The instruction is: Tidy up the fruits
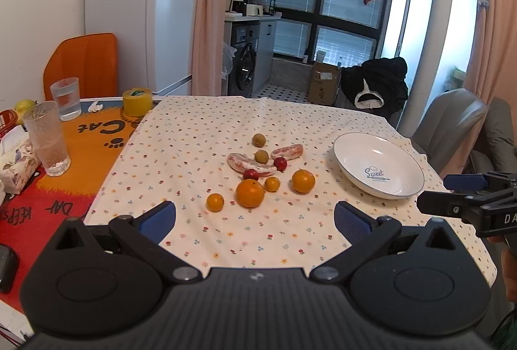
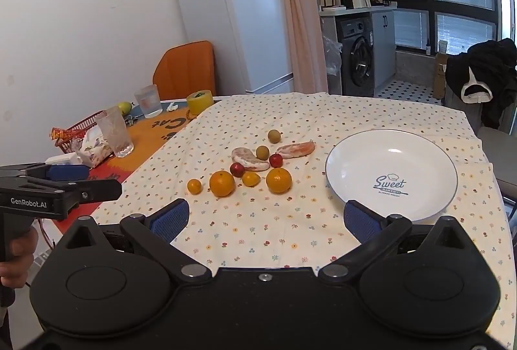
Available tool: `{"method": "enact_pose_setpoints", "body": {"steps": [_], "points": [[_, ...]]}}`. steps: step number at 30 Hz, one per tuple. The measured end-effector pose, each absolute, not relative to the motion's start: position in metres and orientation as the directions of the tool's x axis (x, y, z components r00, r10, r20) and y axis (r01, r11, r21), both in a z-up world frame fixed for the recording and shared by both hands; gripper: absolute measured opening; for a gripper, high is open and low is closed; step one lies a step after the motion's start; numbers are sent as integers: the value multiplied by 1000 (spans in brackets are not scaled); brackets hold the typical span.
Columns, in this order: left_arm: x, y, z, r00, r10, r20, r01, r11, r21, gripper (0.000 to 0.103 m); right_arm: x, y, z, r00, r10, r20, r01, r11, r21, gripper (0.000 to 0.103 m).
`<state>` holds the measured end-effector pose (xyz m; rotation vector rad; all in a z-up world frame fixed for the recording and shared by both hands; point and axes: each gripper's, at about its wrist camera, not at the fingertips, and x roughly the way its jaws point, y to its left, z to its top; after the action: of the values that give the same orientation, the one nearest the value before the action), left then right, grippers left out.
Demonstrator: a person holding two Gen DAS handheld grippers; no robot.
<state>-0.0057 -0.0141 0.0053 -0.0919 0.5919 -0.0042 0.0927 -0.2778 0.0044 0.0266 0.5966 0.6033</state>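
The left gripper (image 1: 255, 219) hovers level above the near edge of the floral tablecloth (image 1: 258, 240), its blue-padded jaws spread wide with nothing between them. A hand (image 2: 16, 256) grips its handle, seen at the left of the right wrist view.

Ahead of it the fruit lies loose in one cluster: four orange citrus, namely a small one (image 1: 215, 201) leftmost, a large orange (image 1: 249, 193), another small one (image 1: 272, 183) and a medium orange (image 1: 303, 180); two red fruits (image 1: 280, 163); two olive-green fruits (image 1: 259, 140); and two peeled pinkish segments (image 1: 250, 164) (grapefruit or pomelo, by the look).

To the cluster's right sits one white plate (image 2: 391, 175), empty, close to the cloth's right edge. Bare cloth separates plate and fruit, and more lies open in front of both.

The right gripper (image 2: 265, 221) hangs level too, jaws wide apart and empty, its right finger over the plate's near rim.
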Motion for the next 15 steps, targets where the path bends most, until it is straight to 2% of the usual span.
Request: {"method": "enact_pose_setpoints", "body": {"steps": [15], "points": [[-9,-15,6,829,-34,-558,-24,995,-97,103,91,-282,3,666,529,-526,-517,836,187,103]]}}
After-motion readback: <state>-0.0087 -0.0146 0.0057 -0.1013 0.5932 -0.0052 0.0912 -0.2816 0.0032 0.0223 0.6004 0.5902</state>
